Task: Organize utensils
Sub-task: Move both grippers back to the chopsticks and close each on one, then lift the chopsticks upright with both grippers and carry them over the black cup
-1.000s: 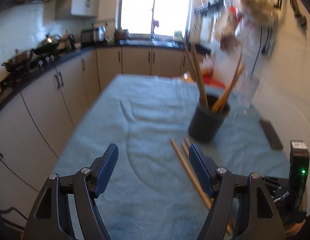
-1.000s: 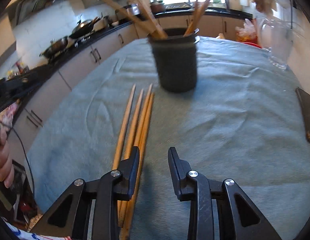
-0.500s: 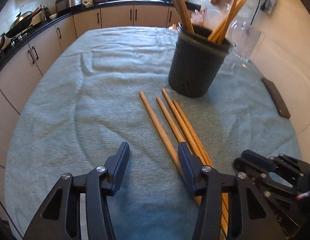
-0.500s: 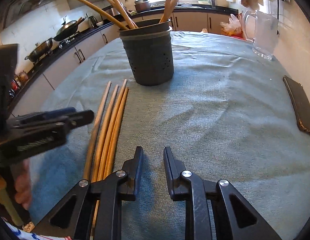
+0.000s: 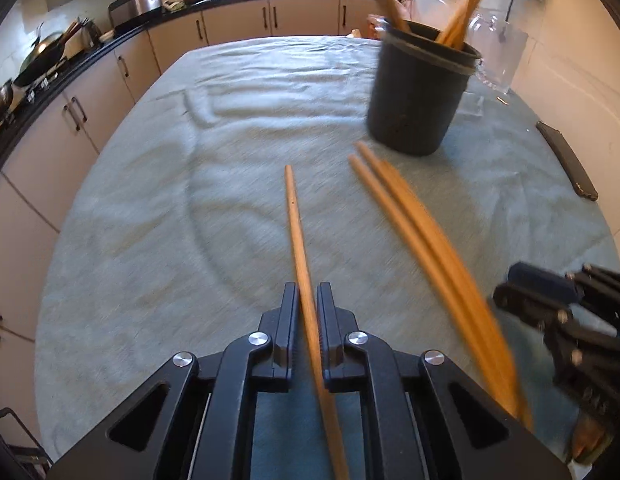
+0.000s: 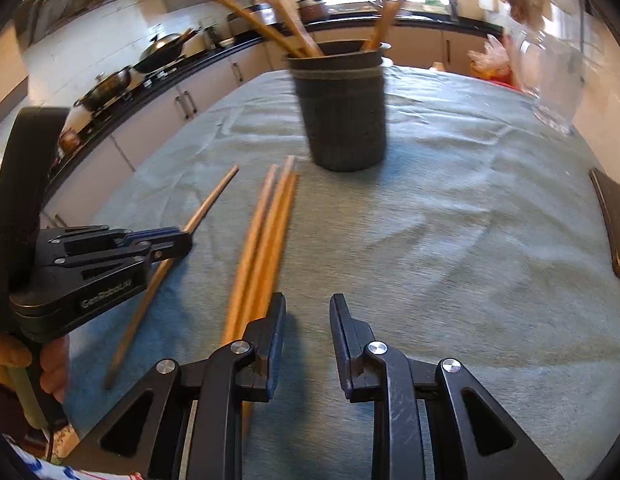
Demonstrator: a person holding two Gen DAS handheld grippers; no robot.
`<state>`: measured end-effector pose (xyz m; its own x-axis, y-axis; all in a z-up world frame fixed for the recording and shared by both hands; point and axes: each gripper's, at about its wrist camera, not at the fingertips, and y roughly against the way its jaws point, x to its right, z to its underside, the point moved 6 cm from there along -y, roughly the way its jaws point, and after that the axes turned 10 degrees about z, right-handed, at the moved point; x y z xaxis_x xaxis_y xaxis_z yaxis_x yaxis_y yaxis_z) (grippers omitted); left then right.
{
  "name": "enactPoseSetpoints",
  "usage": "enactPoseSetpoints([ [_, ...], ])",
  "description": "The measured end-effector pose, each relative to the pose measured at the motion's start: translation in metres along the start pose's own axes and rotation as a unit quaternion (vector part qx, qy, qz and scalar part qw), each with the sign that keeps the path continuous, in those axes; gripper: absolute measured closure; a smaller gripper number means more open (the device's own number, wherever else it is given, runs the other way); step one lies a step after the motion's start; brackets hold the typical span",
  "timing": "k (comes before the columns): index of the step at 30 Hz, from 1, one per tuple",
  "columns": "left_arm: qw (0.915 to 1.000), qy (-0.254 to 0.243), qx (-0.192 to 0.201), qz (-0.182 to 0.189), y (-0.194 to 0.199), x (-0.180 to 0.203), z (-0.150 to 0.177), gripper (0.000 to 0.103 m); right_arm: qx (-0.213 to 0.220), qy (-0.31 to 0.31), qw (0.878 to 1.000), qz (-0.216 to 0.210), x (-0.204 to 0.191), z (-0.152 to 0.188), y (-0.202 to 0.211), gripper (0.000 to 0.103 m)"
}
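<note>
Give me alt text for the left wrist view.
The left gripper is shut on a single wooden chopstick lying on the blue-grey tablecloth. Three more chopsticks lie to its right, before a dark utensil holder.

glass jug (image 5: 498, 56) | wok (image 6: 161, 50) | dark flat object (image 5: 566, 160) | teal cloth (image 5: 229, 200)

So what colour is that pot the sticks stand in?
Dark grey, nearly black; the pot shows best in the right wrist view.

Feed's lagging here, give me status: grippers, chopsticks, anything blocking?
Left gripper shut on single chopstick. Right gripper open, empty. Three chopsticks loose on cloth. Holder path unobstructed.
</note>
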<state>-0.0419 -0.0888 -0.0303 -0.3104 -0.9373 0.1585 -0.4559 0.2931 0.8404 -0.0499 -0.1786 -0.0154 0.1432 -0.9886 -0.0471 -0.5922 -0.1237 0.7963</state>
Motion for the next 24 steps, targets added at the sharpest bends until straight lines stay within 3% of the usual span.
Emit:
enactPoseSetpoints([
  [5,0.9987,0.035,0.022,0.031,0.016,-0.02,0.018,0.094,-0.005,0.009,1.0,0.005,-0.015,-0.002,-0.007,0.079],
  [10,0.9977,0.038,0.048,0.028,0.021,-0.019,0.024,0.095,-0.014,0.034,0.998,0.055,-0.028,-0.001,-0.012,0.079],
  [11,0.9978,0.034,0.052,0.022,0.022,-0.018,0.026,0.095,-0.014,0.037,0.997,0.064,-0.03,-0.001,-0.012,0.088],
  [12,0.9979,0.031,0.054,0.019,0.022,-0.016,0.026,0.095,-0.018,0.029,0.997,0.071,-0.029,-0.001,-0.012,0.095],
  [16,0.9977,0.033,0.055,0.023,0.023,-0.017,0.027,0.095,-0.033,-0.029,0.996,0.078,-0.008,0.001,-0.005,0.096],
  [20,0.9965,0.054,0.044,0.047,0.023,-0.022,0.029,0.095,-0.051,-0.059,0.992,0.103,0.025,0.027,0.015,0.095],
  [22,0.9967,0.058,0.028,0.048,0.024,-0.021,0.03,0.095,-0.062,-0.059,0.989,0.119,0.038,0.044,0.031,0.095],
  [23,0.997,0.058,0.017,0.048,0.025,-0.02,0.031,0.095,-0.065,-0.05,0.989,0.119,0.041,0.05,0.038,0.089],
  [24,0.9969,0.059,0.012,0.049,0.025,-0.019,0.032,0.095,-0.076,-0.04,0.989,0.117,0.041,0.056,0.043,0.077],
])
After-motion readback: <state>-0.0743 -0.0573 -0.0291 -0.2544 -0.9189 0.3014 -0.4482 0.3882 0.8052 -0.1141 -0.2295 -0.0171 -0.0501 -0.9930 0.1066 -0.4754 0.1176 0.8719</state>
